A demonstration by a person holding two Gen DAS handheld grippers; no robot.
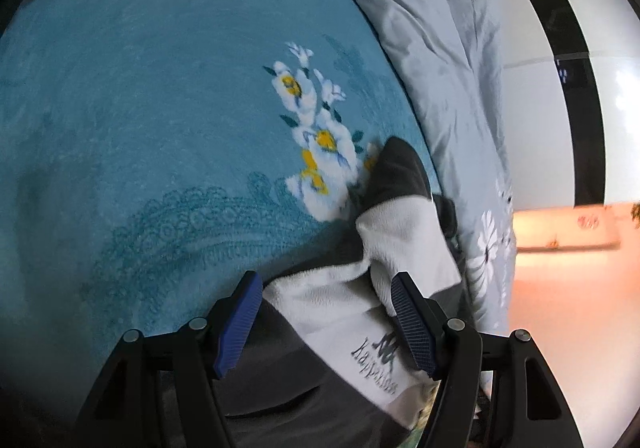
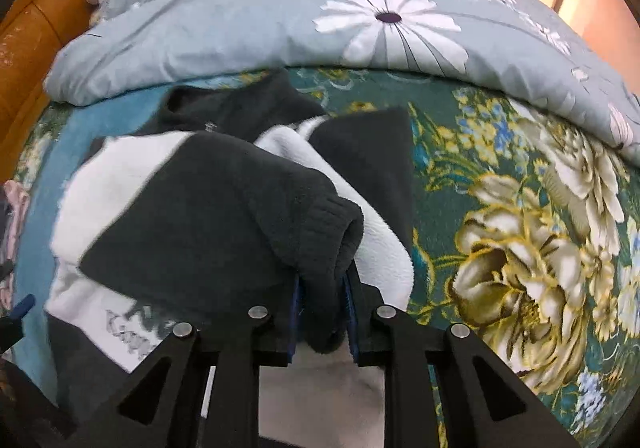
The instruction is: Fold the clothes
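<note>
Sleeve fold under way on the bed.
The right gripper [image 2: 322,312] is pinching the sweater [image 2: 192,208] cuff [image 2: 336,232]; the left gripper [image 1: 326,322] is hovering wide apart, likely carrying the cuff across next.

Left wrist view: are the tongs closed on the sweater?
No, the left tongs stand open above the grey and white sweater, pads apart.

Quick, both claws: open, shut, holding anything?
Left claw: open over the sweater, gripping nothing.
Right claw: shut on the sweater's dark cuff.
</note>
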